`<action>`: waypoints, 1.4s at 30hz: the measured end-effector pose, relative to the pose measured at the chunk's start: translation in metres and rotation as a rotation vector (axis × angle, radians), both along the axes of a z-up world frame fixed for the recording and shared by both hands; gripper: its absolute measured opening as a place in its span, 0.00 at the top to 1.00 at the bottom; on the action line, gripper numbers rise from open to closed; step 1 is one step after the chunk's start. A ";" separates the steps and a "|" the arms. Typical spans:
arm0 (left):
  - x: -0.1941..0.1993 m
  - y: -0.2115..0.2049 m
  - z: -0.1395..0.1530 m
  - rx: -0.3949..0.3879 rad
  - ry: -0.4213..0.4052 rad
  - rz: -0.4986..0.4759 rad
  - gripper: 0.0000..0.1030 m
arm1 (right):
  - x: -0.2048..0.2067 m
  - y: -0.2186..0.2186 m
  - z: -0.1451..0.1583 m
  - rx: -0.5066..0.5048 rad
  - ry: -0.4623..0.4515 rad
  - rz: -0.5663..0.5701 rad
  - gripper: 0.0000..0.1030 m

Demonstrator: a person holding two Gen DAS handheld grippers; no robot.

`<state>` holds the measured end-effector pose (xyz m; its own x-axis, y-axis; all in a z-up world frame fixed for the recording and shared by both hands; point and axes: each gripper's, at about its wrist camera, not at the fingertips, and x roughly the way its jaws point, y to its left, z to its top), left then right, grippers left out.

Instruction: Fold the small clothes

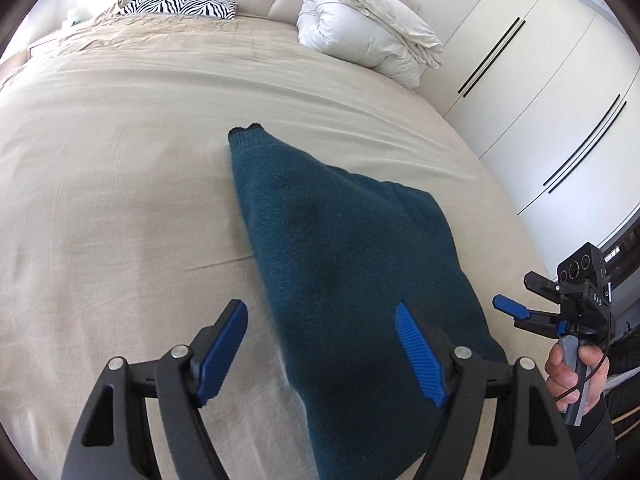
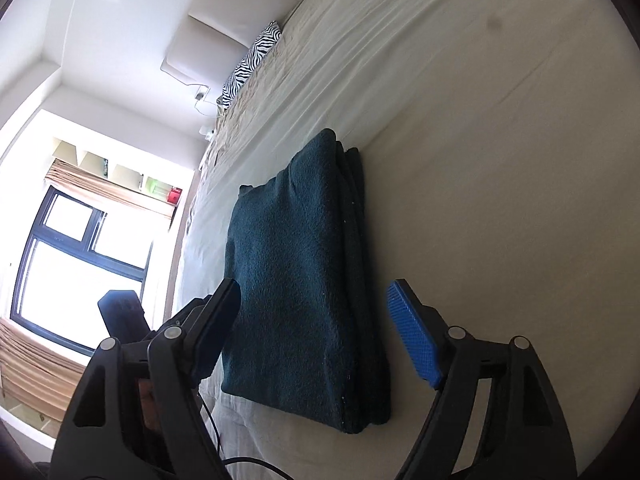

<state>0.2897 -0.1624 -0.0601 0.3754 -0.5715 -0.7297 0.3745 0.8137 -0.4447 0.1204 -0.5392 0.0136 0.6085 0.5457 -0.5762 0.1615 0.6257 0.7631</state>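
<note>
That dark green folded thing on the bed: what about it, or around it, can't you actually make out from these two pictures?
- Folded garment: its type is unclear; folding hides sleeves and front in both views.
- Its near end, left wrist view: cut off by the picture's lower edge and the left gripper.
- Its layer count, right wrist view: the stacked edge is too dark.
- Items beside the zebra pillow: too small.

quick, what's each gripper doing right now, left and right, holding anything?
Left gripper: open, holding nothing; the folded dark teal garment lies on the bed under it.
Right gripper: open, holding nothing; garment below it.
</note>
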 end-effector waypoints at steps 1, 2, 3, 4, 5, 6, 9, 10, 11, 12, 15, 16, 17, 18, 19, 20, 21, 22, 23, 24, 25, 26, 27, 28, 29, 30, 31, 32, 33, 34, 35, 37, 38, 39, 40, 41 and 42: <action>0.003 0.004 -0.006 -0.021 0.036 -0.001 0.24 | 0.006 -0.001 -0.003 0.013 0.021 -0.004 0.26; 0.008 0.007 -0.012 -0.047 0.084 -0.003 0.24 | 0.007 -0.003 -0.008 0.025 0.047 -0.004 0.26; 0.012 0.010 -0.020 -0.064 0.132 0.001 0.24 | 0.015 -0.001 -0.011 0.027 0.072 0.007 0.26; 0.015 0.010 -0.026 -0.062 0.161 0.003 0.24 | 0.021 -0.001 -0.017 0.018 0.100 0.016 0.27; 0.018 0.008 -0.030 -0.053 0.177 -0.006 0.24 | 0.026 -0.002 -0.025 0.007 0.125 0.020 0.27; 0.019 0.006 -0.032 -0.048 0.184 -0.014 0.24 | 0.035 -0.004 -0.032 0.000 0.143 0.026 0.29; 0.023 -0.002 -0.035 -0.046 0.206 -0.030 0.24 | 0.049 0.004 -0.036 -0.014 0.159 0.062 0.39; 0.024 -0.006 -0.037 -0.055 0.223 -0.039 0.24 | 0.056 0.008 -0.038 -0.027 0.168 0.077 0.41; 0.026 -0.010 -0.038 -0.063 0.238 -0.043 0.25 | 0.061 0.013 -0.039 -0.040 0.179 0.101 0.47; 0.028 -0.014 -0.039 -0.056 0.245 -0.047 0.25 | 0.067 0.019 -0.041 -0.062 0.197 0.130 0.52; 0.031 -0.028 -0.042 -0.014 0.244 -0.070 0.31 | 0.081 0.031 -0.045 -0.105 0.236 0.164 0.54; 0.030 -0.030 -0.042 -0.009 0.246 -0.062 0.33 | 0.082 0.033 -0.042 -0.113 0.245 0.168 0.55; 0.031 -0.031 -0.042 -0.003 0.247 -0.062 0.37 | 0.083 0.035 -0.041 -0.128 0.254 0.174 0.60; 0.030 -0.032 -0.041 0.005 0.244 -0.062 0.40 | 0.083 0.038 -0.039 -0.151 0.260 0.180 0.64; 0.029 -0.033 -0.040 0.018 0.239 -0.064 0.43 | 0.084 0.042 -0.037 -0.183 0.262 0.186 0.66; 0.028 -0.034 -0.038 0.034 0.232 -0.068 0.47 | 0.086 0.047 -0.033 -0.227 0.260 0.193 0.68; 0.027 -0.036 -0.036 0.049 0.223 -0.071 0.49 | 0.085 0.053 -0.029 -0.275 0.254 0.199 0.71; 0.025 -0.037 -0.033 0.064 0.214 -0.073 0.53 | 0.086 0.060 -0.024 -0.324 0.247 0.202 0.73; 0.023 -0.037 -0.029 0.078 0.205 -0.072 0.56 | 0.084 0.069 -0.018 -0.381 0.240 0.203 0.76; 0.021 -0.038 -0.024 0.095 0.194 -0.070 0.57 | 0.083 0.077 -0.011 -0.437 0.232 0.203 0.78; 0.017 -0.038 -0.019 0.113 0.178 -0.070 0.59 | 0.080 0.085 -0.004 -0.500 0.224 0.204 0.78; 0.011 -0.039 -0.012 0.132 0.160 -0.071 0.60 | 0.075 0.094 0.004 -0.562 0.210 0.207 0.79; 0.006 -0.039 -0.005 0.149 0.142 -0.073 0.60 | 0.071 0.102 0.011 -0.606 0.194 0.208 0.80; -0.002 -0.036 0.002 0.162 0.124 -0.075 0.60 | 0.069 0.112 0.021 -0.638 0.177 0.210 0.80; -0.009 -0.032 0.010 0.169 0.107 -0.074 0.60 | 0.062 0.120 0.030 -0.663 0.158 0.212 0.80; -0.016 -0.027 0.018 0.172 0.089 -0.069 0.61 | 0.054 0.129 0.040 -0.683 0.138 0.214 0.80; -0.025 -0.019 0.026 0.172 0.073 -0.065 0.61 | 0.045 0.138 0.049 -0.707 0.116 0.217 0.80; -0.033 -0.011 0.034 0.170 0.062 -0.062 0.61 | 0.036 0.147 0.058 -0.724 0.094 0.221 0.80; -0.042 -0.002 0.042 0.169 0.049 -0.060 0.61 | 0.026 0.156 0.067 -0.731 0.074 0.224 0.80; -0.052 0.006 0.050 0.173 0.036 -0.060 0.61 | 0.016 0.165 0.076 -0.733 0.057 0.228 0.80; -0.062 0.016 0.057 0.176 0.026 -0.059 0.61 | 0.004 0.175 0.084 -0.731 0.040 0.236 0.80; -0.086 0.037 0.069 0.191 0.003 -0.063 0.60 | -0.017 0.192 0.097 -0.722 0.010 0.252 0.80; -0.098 0.047 0.073 0.200 -0.006 -0.068 0.60 | -0.028 0.201 0.102 -0.718 0.000 0.260 0.80; -0.110 0.057 0.076 0.206 -0.013 -0.070 0.60 | -0.039 0.211 0.106 -0.709 -0.009 0.271 0.80; -0.120 0.069 0.077 0.211 -0.018 -0.070 0.60 | -0.050 0.221 0.109 -0.703 -0.019 0.285 0.80; -0.130 0.081 0.077 0.215 -0.019 -0.065 0.60 | -0.061 0.229 0.111 -0.699 -0.030 0.297 0.80; -0.140 0.091 0.077 0.217 -0.016 -0.056 0.60 | -0.071 0.236 0.111 -0.691 -0.037 0.305 0.80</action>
<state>0.1502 -0.0714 0.0167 0.3598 -0.4222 -0.8321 0.4273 0.8673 -0.2553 0.0497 -0.3034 0.1250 0.5136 0.2152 -0.8306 -0.1136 0.9766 0.1828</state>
